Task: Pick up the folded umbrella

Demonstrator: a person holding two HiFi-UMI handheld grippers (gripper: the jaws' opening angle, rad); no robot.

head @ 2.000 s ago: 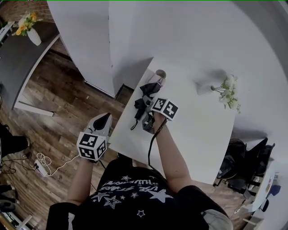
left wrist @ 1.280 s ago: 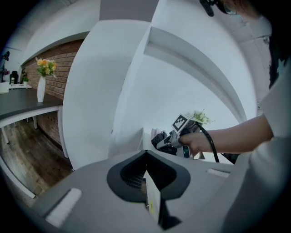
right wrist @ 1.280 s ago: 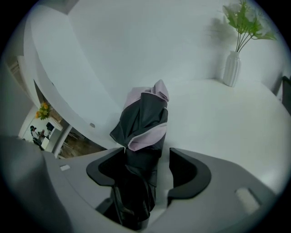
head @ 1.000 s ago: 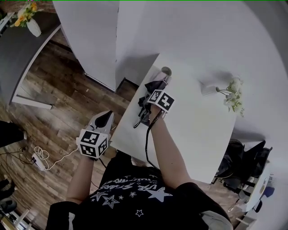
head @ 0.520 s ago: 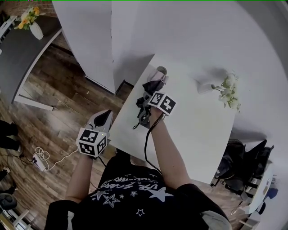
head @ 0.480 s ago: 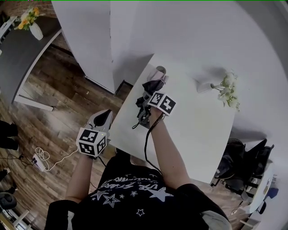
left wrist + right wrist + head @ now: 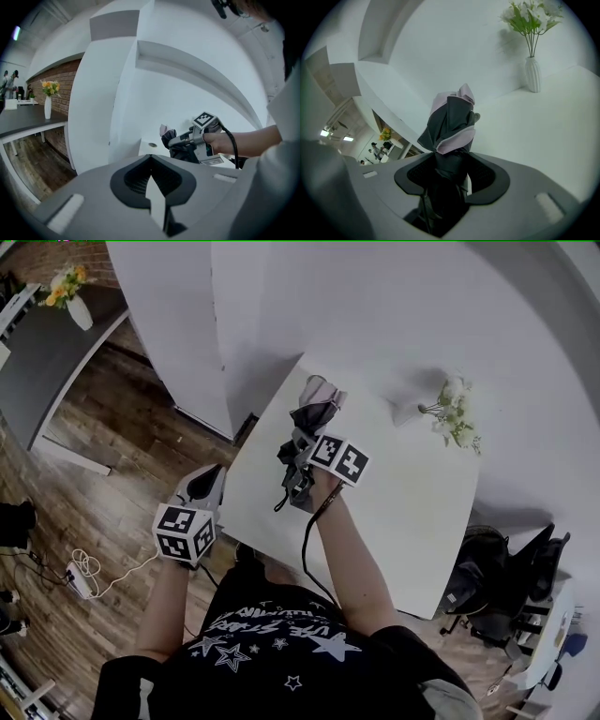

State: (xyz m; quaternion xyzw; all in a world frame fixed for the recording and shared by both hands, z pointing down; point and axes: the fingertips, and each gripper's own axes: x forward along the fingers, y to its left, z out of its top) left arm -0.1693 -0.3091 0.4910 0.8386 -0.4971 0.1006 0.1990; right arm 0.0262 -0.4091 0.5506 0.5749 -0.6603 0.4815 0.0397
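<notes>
The folded umbrella (image 7: 306, 420), dark grey with pale pink panels, is off the white table (image 7: 412, 521) near its far left corner. My right gripper (image 7: 300, 454) is shut on its lower part. In the right gripper view the umbrella (image 7: 450, 122) rises from between the jaws of the right gripper (image 7: 451, 177), tip tilted upward. Its strap (image 7: 281, 495) hangs down. My left gripper (image 7: 208, 482) hovers left of the table's edge over the floor, shut with nothing in it. The left gripper view shows the left gripper (image 7: 151, 182) and, beyond it, the umbrella (image 7: 174, 139).
A white vase of flowers (image 7: 448, 416) stands at the table's far right, also in the right gripper view as the vase (image 7: 533, 74). White wall panels rise behind the table. A cable and plug (image 7: 82, 576) lie on the wooden floor. Dark bags or chairs (image 7: 497, 577) sit to the right.
My right gripper has risen with the umbrella, lifting it off the table and tilting its tip up. My left gripper has drifted slightly up and toward the table.
</notes>
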